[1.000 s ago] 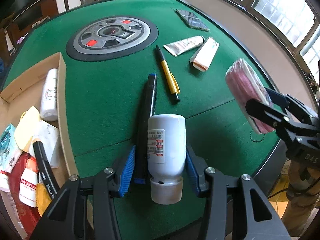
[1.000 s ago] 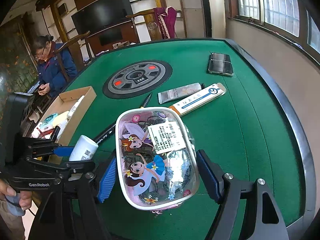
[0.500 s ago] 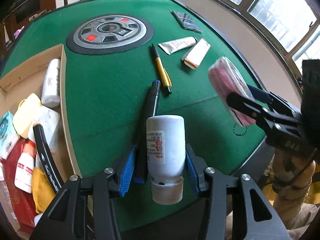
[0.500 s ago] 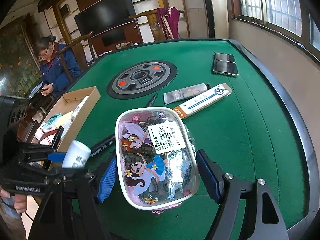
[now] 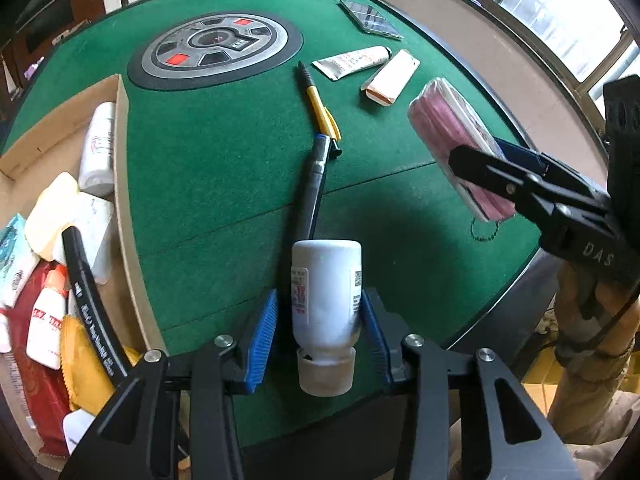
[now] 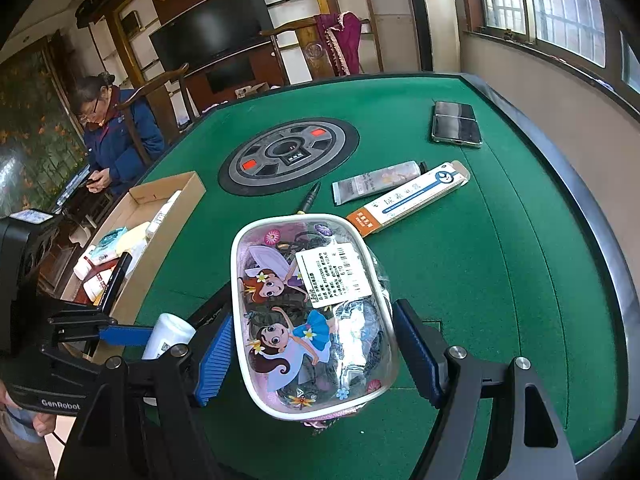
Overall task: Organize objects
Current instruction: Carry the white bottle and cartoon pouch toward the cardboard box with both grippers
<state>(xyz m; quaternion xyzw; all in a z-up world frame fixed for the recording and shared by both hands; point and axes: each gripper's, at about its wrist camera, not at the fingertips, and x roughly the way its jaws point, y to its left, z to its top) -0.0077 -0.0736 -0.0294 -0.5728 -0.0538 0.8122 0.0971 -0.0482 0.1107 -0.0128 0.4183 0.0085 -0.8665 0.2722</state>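
Observation:
My left gripper (image 5: 318, 306) holds a white bottle (image 5: 326, 280), cap toward the camera, above the near edge of the green table (image 5: 208, 184). Its jaws are closing, and the blue pads press on the bottle's sides. In the right wrist view the same bottle (image 6: 168, 334) shows at the lower left. My right gripper (image 6: 314, 340) is shut on a clear pouch with cartoon girls (image 6: 308, 312), held off the felt. From the left wrist the pouch (image 5: 452, 128) looks pink and edge-on. An open cardboard box (image 5: 120, 160) on the left holds several packets and bottles.
On the felt lie a black marker (image 5: 314, 184), a yellow pen (image 5: 320, 108), a tube (image 5: 352, 62), a long carton (image 5: 390, 78) and a phone (image 5: 370, 20). A round control disc (image 5: 216, 50) marks the table's middle. A person (image 6: 116, 136) stands beyond the far left edge.
The left jaws have drawn closer together on the white bottle, which now shows a narrower side. The left view shifted slightly over the table. The right gripper and pouch stayed put.

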